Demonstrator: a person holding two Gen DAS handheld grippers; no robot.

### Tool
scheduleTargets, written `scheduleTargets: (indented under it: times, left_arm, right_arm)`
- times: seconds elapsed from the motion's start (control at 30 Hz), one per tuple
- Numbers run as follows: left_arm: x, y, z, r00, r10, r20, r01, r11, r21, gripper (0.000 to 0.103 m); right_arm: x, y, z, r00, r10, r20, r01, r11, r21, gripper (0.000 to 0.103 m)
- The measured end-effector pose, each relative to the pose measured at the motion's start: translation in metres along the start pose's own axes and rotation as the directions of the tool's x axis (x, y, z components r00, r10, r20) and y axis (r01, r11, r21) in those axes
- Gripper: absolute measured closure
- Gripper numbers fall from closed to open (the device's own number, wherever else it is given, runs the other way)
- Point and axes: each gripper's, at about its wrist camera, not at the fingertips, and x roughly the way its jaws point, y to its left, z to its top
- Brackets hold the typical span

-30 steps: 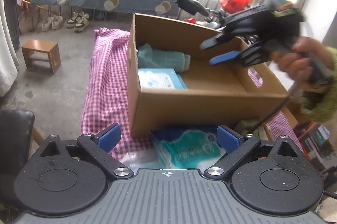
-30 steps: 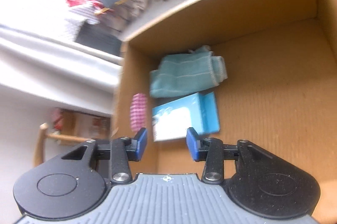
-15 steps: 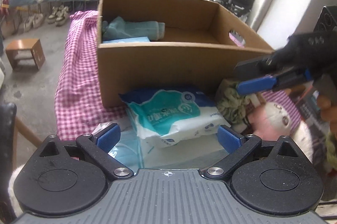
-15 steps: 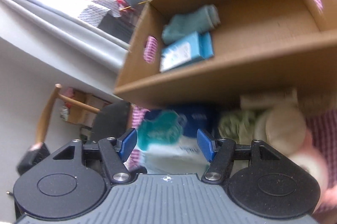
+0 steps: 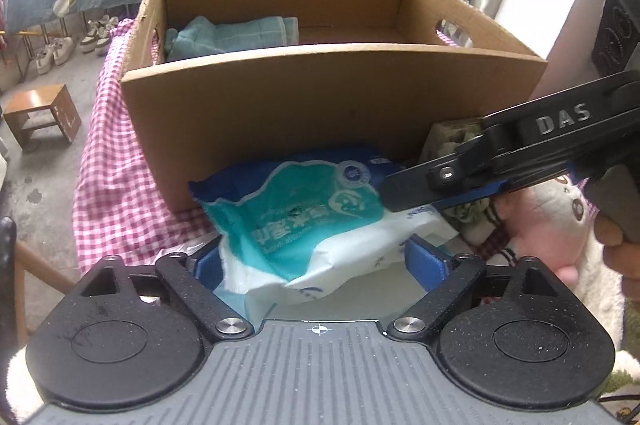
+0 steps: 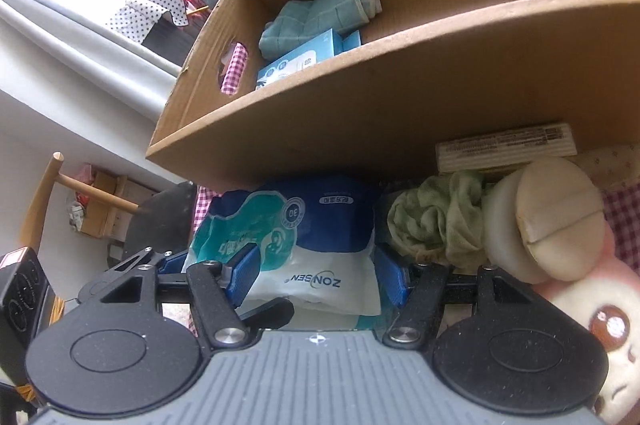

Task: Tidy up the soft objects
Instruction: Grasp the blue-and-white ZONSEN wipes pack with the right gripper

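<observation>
Both grippers converge on the same wipes pack (image 5: 304,221), lying on the checked cloth (image 5: 116,185) just in front of the cardboard box (image 5: 320,97), lower centre of both wrist views.

Left gripper (image 5: 316,261): jaws spread wide, one pad each side of the pack's near end, not visibly pressing. Right gripper (image 6: 316,275): jaws apart too, straddling the pack's white end; the left pad looks to be touching the film, but I can't tell if it's clamped. In the left view it comes in from the right edge, over the pack's top right corner.

Already in the box: teal towel (image 6: 320,15) and a blue tissue box (image 6: 304,59), upper centre of the right view. Still outside, right of the pack: green cloth (image 6: 436,225), round sponge (image 6: 548,221), pink plush (image 5: 552,225), flat packet (image 6: 508,147).

Risks, as I read it:
- Two grippers on one pack, so likely finger collision or opposed pulls that tear the film.
- The pack is slack and crinkled; pinching loose wrapper alone means it may slip mid-lift.
- The box's front wall stands tall right behind the pack; a low lift could catch the rim and shove the box back.
- The right gripper sits close to the green cloth and may drag it along.
</observation>
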Motion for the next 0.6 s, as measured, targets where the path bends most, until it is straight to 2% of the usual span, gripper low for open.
scheduleTargets:
  times: [0.2, 0.4, 0.47, 0.6]
  left_arm:
    - [0.002, -0.009, 0.000, 0.999, 0.034, 0.007, -0.034, 0.999, 0.036, 0.013]
    - [0.004, -0.019, -0.003, 0.999, 0.045, 0.017, -0.046, 0.996, 0.078, 0.012]
    - [0.003, -0.023, -0.003, 0.999, 0.049, 0.025, -0.051, 0.995, 0.081, 0.012]
    - [0.000, -0.025, -0.002, 0.998, 0.052, 0.030, -0.054, 0.995, 0.078, 0.013]
  right_arm:
    - [-0.003, 0.002, -0.003, 1.000, 0.010, 0.026, -0.009, 1.000, -0.029, 0.040]
    - [0.004, 0.011, -0.005, 0.999, -0.030, 0.046, 0.034, 0.996, -0.087, 0.041]
    - [0.003, 0.014, -0.006, 0.998, -0.036, 0.054, 0.041, 0.994, -0.101, 0.047]
    - [0.001, 0.017, -0.009, 0.996, -0.045, 0.071, 0.053, 0.991, -0.121, 0.051]
